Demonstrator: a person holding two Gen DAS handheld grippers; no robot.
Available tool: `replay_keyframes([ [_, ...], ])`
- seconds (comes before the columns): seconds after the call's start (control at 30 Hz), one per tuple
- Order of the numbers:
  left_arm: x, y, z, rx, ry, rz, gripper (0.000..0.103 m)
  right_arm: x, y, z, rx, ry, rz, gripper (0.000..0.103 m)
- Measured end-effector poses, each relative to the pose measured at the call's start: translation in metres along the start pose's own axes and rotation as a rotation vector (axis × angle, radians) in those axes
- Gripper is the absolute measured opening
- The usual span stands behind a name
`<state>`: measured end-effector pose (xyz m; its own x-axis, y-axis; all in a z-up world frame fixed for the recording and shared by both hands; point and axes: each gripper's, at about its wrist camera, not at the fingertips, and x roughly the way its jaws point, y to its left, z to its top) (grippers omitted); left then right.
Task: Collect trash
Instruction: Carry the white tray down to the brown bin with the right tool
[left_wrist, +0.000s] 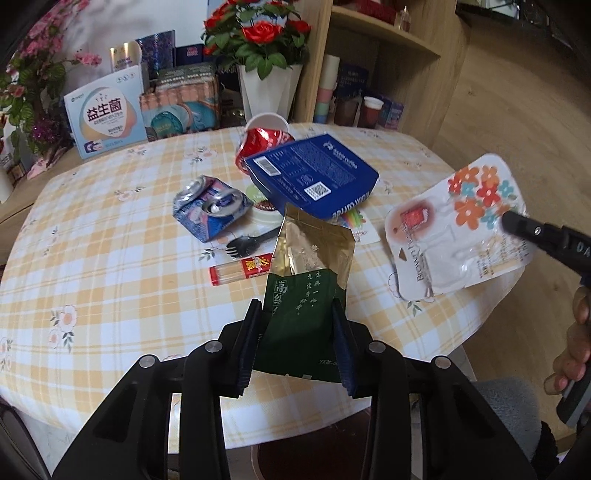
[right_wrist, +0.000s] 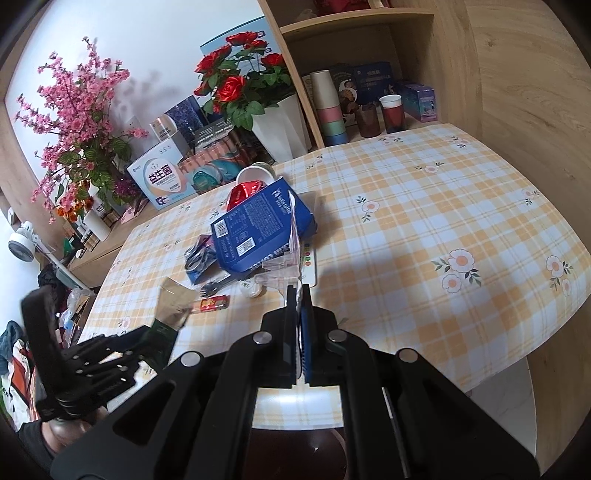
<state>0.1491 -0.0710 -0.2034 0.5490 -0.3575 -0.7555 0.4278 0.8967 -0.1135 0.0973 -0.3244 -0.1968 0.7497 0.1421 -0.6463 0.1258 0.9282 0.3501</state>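
Note:
My left gripper (left_wrist: 295, 308) is shut on a green and gold tea pouch (left_wrist: 312, 258), held upright above the checked tablecloth (left_wrist: 110, 258). The right wrist view shows that pouch (right_wrist: 173, 304) and gripper (right_wrist: 157, 332) at lower left. My right gripper (right_wrist: 299, 290) is shut on the edge of a white blister pack (right_wrist: 282, 264) with a flower print. The left wrist view has this pack (left_wrist: 443, 229) lifted at the right, with the gripper's tip (left_wrist: 511, 220) on it. A blue coffee box (left_wrist: 314, 173), a crushed can (left_wrist: 210, 206), a red crumpled can (left_wrist: 258, 142), a black spork (left_wrist: 247, 245) and a toothpick box (left_wrist: 240, 273) lie on the table.
A white vase of red roses (left_wrist: 266, 88), several boxes (left_wrist: 107, 118) and pink flowers stand behind the table. A wooden shelf (right_wrist: 362, 107) with stacked cups is at the back right. A white paper cup (left_wrist: 269, 120) lies behind the red can. A hand (left_wrist: 574, 350) shows at the right edge.

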Motion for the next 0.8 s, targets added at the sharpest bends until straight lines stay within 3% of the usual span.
replay_keyframes([
  [0.43, -0.104, 0.009, -0.023, -0.068, -0.114, 0.017, 0.036, -0.042, 0.034, -0.031, -0.045, 0.056, 0.07, 0.006],
  [0.8, -0.167, 0.023, -0.062, -0.139, -0.185, 0.017, 0.036, -0.069, 0.066, -0.085, -0.106, 0.187, 0.096, 0.006],
])
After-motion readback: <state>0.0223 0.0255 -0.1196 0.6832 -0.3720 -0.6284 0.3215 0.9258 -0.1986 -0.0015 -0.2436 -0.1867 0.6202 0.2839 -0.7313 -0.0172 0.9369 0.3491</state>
